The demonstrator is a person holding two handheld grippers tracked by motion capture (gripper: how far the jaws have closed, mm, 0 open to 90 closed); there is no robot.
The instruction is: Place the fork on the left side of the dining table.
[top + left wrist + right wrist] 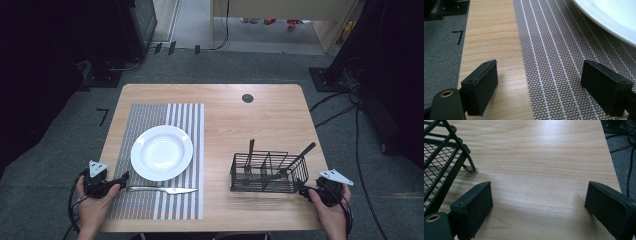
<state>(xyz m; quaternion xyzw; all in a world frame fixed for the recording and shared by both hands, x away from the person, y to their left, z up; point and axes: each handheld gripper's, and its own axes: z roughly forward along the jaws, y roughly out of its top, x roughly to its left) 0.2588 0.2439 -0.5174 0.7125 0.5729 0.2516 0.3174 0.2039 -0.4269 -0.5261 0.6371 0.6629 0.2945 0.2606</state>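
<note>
A white plate [139,150] rests on a striped grey placemat [150,115] at the table's left. A silver knife [162,190] lies on the mat just in front of the plate. At the right stands a black wire cutlery caddy [267,172] holding dark-handled utensils [301,153]. My left gripper [121,179] sits at the mat's near left corner, beside the knife's handle, open and empty. In the left gripper view, that gripper [540,68] spans the mat's edge [554,50], with the plate's rim [614,17] ahead. My right gripper [306,192] is beside the caddy's near right corner. In the right gripper view it [539,188] is open over bare wood, the caddy [441,162] to its left.
The wooden table [250,120] has a round cable hole [247,98] near its far edge. Grey carpet with cables [350,110] lies to the right, and dark equipment stands at both far corners.
</note>
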